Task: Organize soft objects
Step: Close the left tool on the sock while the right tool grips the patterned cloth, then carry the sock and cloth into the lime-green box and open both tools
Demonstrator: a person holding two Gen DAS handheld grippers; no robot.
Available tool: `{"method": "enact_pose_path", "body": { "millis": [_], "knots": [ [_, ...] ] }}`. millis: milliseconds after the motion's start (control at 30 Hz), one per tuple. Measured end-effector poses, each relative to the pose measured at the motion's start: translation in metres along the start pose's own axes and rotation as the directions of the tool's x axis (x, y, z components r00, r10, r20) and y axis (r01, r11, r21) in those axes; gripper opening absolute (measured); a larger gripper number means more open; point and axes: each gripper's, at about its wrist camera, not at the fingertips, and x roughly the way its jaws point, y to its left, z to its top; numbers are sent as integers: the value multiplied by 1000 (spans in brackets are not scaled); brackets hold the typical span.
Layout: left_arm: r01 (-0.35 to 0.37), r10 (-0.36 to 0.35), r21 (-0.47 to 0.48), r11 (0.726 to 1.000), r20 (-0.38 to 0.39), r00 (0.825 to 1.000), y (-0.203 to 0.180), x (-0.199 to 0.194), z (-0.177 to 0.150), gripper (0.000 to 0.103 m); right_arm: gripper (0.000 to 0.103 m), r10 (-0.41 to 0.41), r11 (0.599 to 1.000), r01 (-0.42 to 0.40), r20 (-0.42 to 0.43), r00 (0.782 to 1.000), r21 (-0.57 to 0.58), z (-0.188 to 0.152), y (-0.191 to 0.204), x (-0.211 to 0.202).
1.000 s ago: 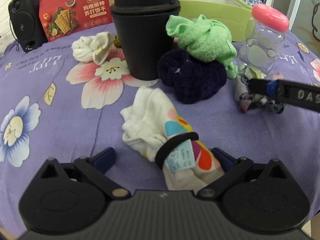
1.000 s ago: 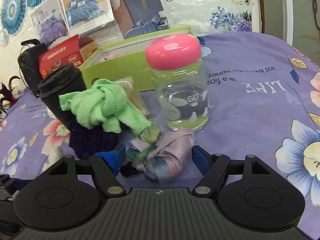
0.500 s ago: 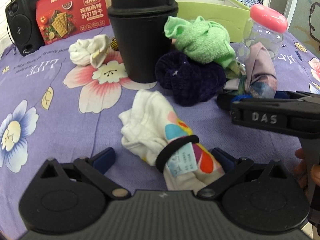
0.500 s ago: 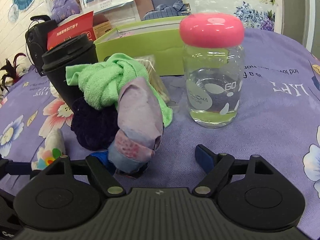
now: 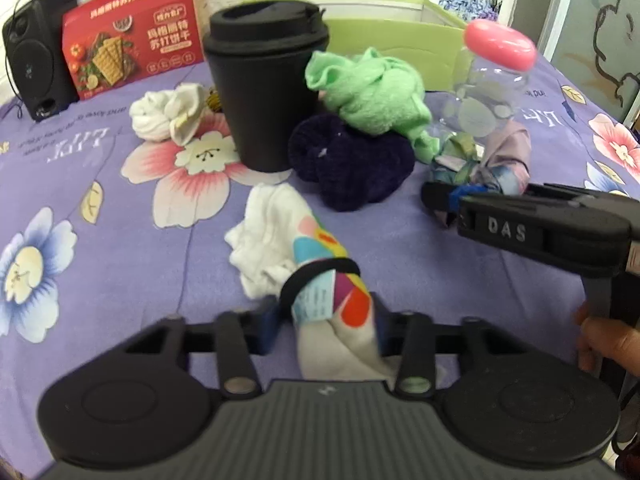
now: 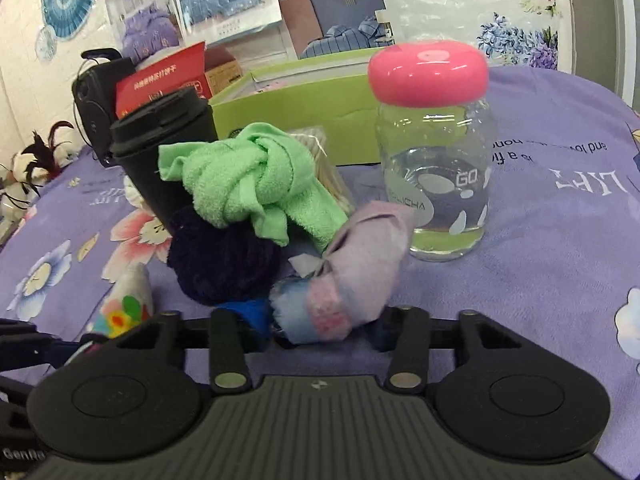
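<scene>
- The left gripper (image 5: 326, 326) has just been closing, and its jaws now pinch the colourful sock bundle (image 5: 320, 292), a white sock roll with bright patches and a black band around it, lying on the purple flowered cloth (image 5: 120, 240).
- The right gripper (image 6: 326, 322) has also just been closing; its blue-padded jaws clamp the lilac scarf bundle (image 6: 360, 264), which lies just in front of the clear jar with the pink lid (image 6: 434, 160).
- A knotted green towel (image 6: 252, 184) rests on top of a dark purple fuzzy bundle (image 6: 224, 268), both beside the black lidded cup (image 5: 264, 92).
- A white sock ball (image 5: 168, 118) lies left of the cup, near the red cracker box (image 5: 132, 36) and black speaker (image 5: 32, 52).
- A lime green box (image 6: 304, 120) stands behind the soft items.
</scene>
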Motion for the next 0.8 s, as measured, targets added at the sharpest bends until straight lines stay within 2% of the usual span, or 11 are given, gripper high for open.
{"method": "enact_pose_path", "body": {
  "millis": [100,200,267,367,467,533,600,700,800],
  "knots": [
    [47,-47,-25,999,18,999,7,-16,0,35,24,-11,1000,11,39,999,-9,-6,-2,-16],
    [62,-60,-45,997,56,997,14,-34,5,35,24,11,999,-15,102,995,36,-6,-11,-46],
    [72,-68,-49,996,85,994,19,-48,16,35,24,3,1000,-7,150,989,26,-1,-11,-67],
    [109,-104,-35,993,128,986,25,-67,48,35,24,1,1000,2,223,975,-14,24,-9,-96],
    [130,-128,-1,991,182,975,29,-76,103,35,25,29,998,-13,280,960,-56,70,-14,-107],
    [121,-123,26,992,211,970,28,-73,146,35,25,40,995,-13,292,956,-95,109,-21,-97],
    [116,-119,28,993,224,967,27,-61,190,35,25,37,992,-2,274,961,-129,146,-26,-77],
    [106,-110,29,994,225,968,23,-35,249,35,25,46,985,-8,217,975,-170,197,-28,-35],
    [86,-90,25,996,203,975,22,-2,288,35,26,43,982,-14,152,987,-189,226,-31,5]
  ]
}}
